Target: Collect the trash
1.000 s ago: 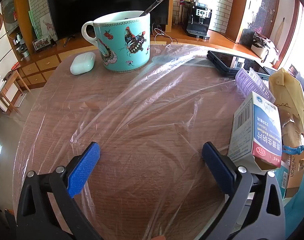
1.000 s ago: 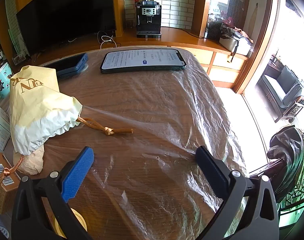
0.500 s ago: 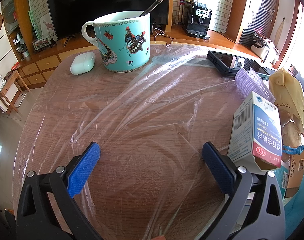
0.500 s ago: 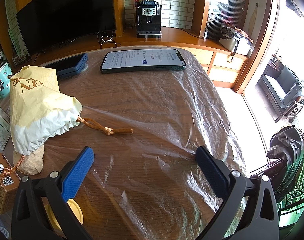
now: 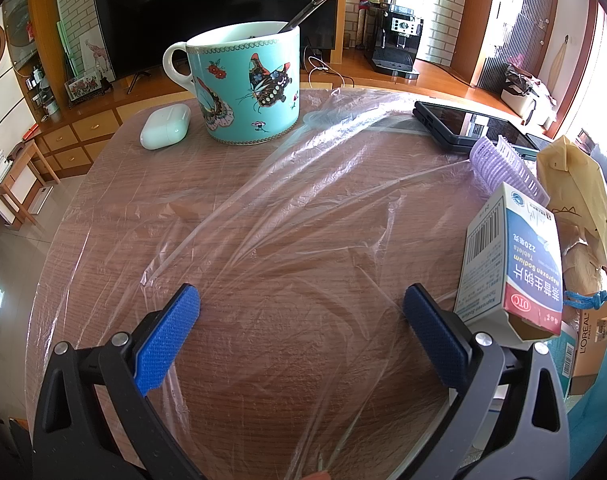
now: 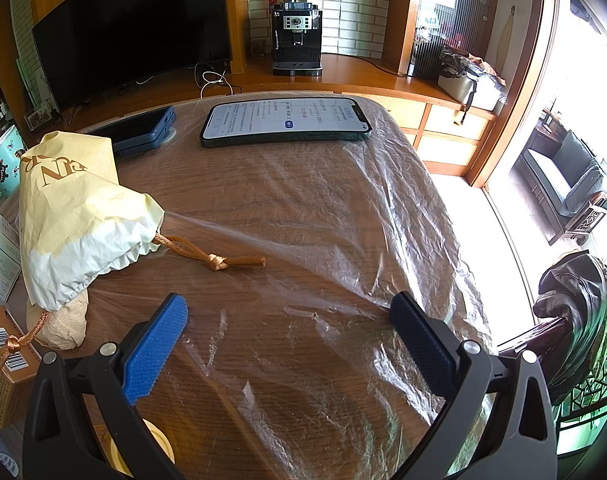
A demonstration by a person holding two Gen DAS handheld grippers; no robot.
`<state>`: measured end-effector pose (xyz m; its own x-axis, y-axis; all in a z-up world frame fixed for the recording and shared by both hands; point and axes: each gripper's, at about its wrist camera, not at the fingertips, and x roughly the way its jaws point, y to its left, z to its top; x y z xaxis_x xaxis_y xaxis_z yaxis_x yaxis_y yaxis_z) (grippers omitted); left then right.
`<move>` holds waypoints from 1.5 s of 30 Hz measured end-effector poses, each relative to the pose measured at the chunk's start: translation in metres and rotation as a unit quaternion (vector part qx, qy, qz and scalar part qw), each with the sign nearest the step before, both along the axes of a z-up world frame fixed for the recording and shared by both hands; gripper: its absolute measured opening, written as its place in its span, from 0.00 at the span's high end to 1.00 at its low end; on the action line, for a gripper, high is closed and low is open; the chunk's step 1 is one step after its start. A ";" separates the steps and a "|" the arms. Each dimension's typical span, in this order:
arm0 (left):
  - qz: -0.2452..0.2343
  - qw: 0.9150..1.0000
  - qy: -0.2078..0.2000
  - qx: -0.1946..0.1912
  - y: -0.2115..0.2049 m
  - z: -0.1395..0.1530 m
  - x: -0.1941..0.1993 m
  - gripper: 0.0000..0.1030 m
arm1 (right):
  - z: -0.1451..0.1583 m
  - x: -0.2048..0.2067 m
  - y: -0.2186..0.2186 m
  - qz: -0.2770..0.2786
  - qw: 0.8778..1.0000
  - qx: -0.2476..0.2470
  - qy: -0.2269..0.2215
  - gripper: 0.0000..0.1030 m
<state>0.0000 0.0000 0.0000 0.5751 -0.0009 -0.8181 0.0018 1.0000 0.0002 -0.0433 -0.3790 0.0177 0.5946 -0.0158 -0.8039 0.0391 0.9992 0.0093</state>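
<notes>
Wood-grain worktop [image 5: 115,216], round-edged, covered by loose clear plastic film [image 5: 303,216]; TV and coffee machine stand on the cabinets behind.

Left wrist view, left to right: white earbud case [image 5: 165,131], butterfly mug [image 5: 247,88] with a spoon in it, dark phone [image 5: 455,126], purple hair roller [image 5: 503,164], opened pill box [image 5: 511,276] standing at the right edge. Left gripper [image 5: 301,312] hovers low over the film, fingers spread wide, nothing between them.

Right wrist view, left to right: cream drawstring bag [image 6: 71,216] lying on crumpled paper [image 6: 63,324], its orange cord [image 6: 211,258] trailing onto the film; blue-cased phone [image 6: 143,130]; lit phone [image 6: 285,120] at the far side. Right gripper [image 6: 289,320] is likewise wide apart and empty, above wrinkled film.

Judgement: collection is not yet begun; nothing is grasped. Likely trash is the opened pill box and the crumpled paper, both between the two grippers. Next move calls for turning the left gripper right, straddling the box and closing without snagging the film.
</notes>
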 end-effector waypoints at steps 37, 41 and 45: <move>-0.030 0.991 -0.091 -0.092 0.033 0.076 -0.038 0.02 | 0.064 -0.030 -0.025 0.023 0.995 0.046 -0.087 0.04; -0.151 0.970 -0.116 -0.152 -0.002 0.120 -0.086 0.02 | 0.098 -0.033 -0.006 0.099 0.985 0.082 -0.111 0.04; -0.257 0.951 -0.085 -0.152 -0.051 0.117 -0.120 0.01 | 0.101 -0.019 0.046 0.165 0.981 0.028 -0.101 0.04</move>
<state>-0.1204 -0.0514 0.1170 0.5584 -0.5391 -0.6305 0.5159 0.8209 -0.2450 -0.0623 -0.3328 0.1185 0.7064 0.2454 -0.6640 -0.2951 0.9547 0.0389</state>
